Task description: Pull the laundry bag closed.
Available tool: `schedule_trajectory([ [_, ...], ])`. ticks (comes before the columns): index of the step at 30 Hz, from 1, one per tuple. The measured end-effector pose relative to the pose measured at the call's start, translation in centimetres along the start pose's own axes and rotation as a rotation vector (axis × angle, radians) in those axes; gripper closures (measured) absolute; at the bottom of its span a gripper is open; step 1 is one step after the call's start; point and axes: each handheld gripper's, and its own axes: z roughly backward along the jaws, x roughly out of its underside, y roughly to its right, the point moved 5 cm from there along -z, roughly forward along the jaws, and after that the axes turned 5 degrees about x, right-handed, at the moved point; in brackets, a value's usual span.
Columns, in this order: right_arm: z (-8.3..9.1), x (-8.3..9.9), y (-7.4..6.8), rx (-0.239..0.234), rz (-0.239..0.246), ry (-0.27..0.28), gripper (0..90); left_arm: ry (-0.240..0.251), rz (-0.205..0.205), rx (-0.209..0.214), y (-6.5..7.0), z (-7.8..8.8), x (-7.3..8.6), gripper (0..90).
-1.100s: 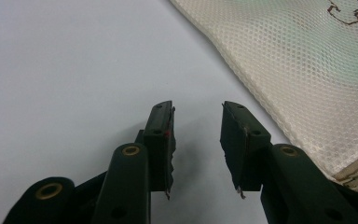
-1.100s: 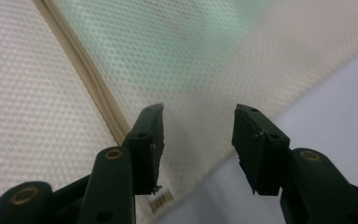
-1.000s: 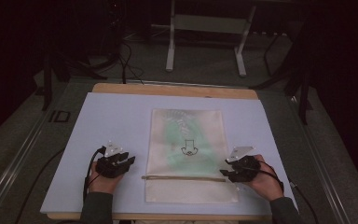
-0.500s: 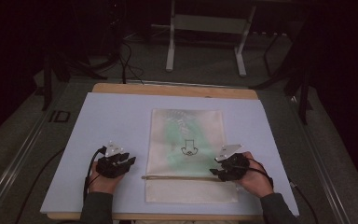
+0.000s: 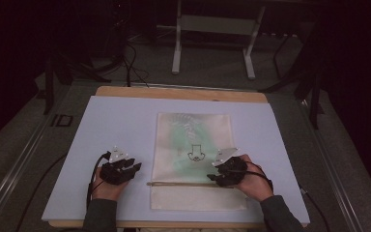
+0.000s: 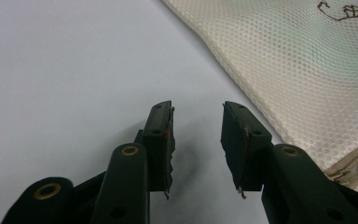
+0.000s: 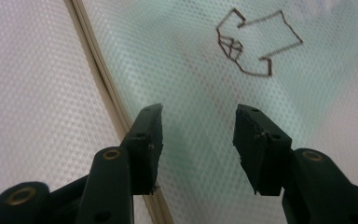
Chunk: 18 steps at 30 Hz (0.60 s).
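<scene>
A cream mesh bag (image 5: 193, 135) lies flat in the middle of the pale board (image 5: 121, 121), with greenish contents showing through and a dark line drawing (image 5: 194, 153) on it. A zipper (image 5: 178, 183) runs across its near part. My right gripper (image 5: 213, 178) hovers over the bag's right side at the zipper, open, nothing between its jaws; in the right gripper view (image 7: 199, 116) the zipper (image 7: 98, 60) passes under the left jaw and the drawing (image 7: 254, 44) lies ahead. My left gripper (image 5: 136, 169) rests open on the board left of the bag (image 6: 298, 70), its jaws (image 6: 196, 116) holding nothing.
The board sits on a wooden table (image 5: 183, 93) whose edge shows at the far side. Beyond it are a dark floor, cables (image 5: 130, 67) and the legs of a white stand (image 5: 176, 48). Bare board spreads to the left and far side of the bag.
My right gripper has slid left from the bag's right edge onto the bag, near the zipper. The left gripper and the bag have stayed put.
</scene>
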Motion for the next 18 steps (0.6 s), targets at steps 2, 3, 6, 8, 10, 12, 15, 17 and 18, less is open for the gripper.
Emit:
schedule_trajectory([
  [2, -0.2, -0.4, -0.2, -0.006, 0.01, 0.002, 52.3, 0.0, 0.0, 0.0, 0.0, 0.0, 0.0, 63.2],
  [3, -0.3, -0.7, -0.3, -0.009, 0.016, 0.004, 52.3, 0.0, 0.0, 0.0, 0.0, 0.0, 0.0, 63.2],
  [6, -0.4, -1.1, -0.5, -0.014, 0.02, 0.004, 52.4, 0.001, 0.001, 0.001, 0.0, 0.0, 0.0, 63.1],
  [8, -0.7, -1.8, -0.8, -0.022, 0.032, 0.011, 52.4, 0.002, 0.002, 0.002, 0.0, 0.0, 0.0, 63.2],
  [10, -0.9, -2.2, -1.1, -0.031, 0.04, 0.013, 52.5, 0.0, 0.001, 0.002, 0.0, 0.0, 0.0, 63.2],
  [12, -1.0, -2.6, -1.3, -0.037, 0.047, 0.014, 52.8, 0.0, 0.0, 0.001, 0.0, 0.0, 0.0, 63.2],
  [15, -1.3, -3.3, -1.7, -0.043, 0.064, 0.015, 52.6, -0.001, 0.0, 0.001, 0.0, 0.0, 0.0, 63.3],
  [17, -1.5, -3.7, -1.9, -0.051, 0.073, 0.018, 52.6, -0.001, 0.001, 0.001, 0.0, 0.0, 0.0, 63.3],
  [18, -1.6, -3.9, -2.0, -0.054, 0.077, 0.021, 52.6, -0.002, 0.001, 0.001, -0.1, 0.0, 0.0, 63.3],
])
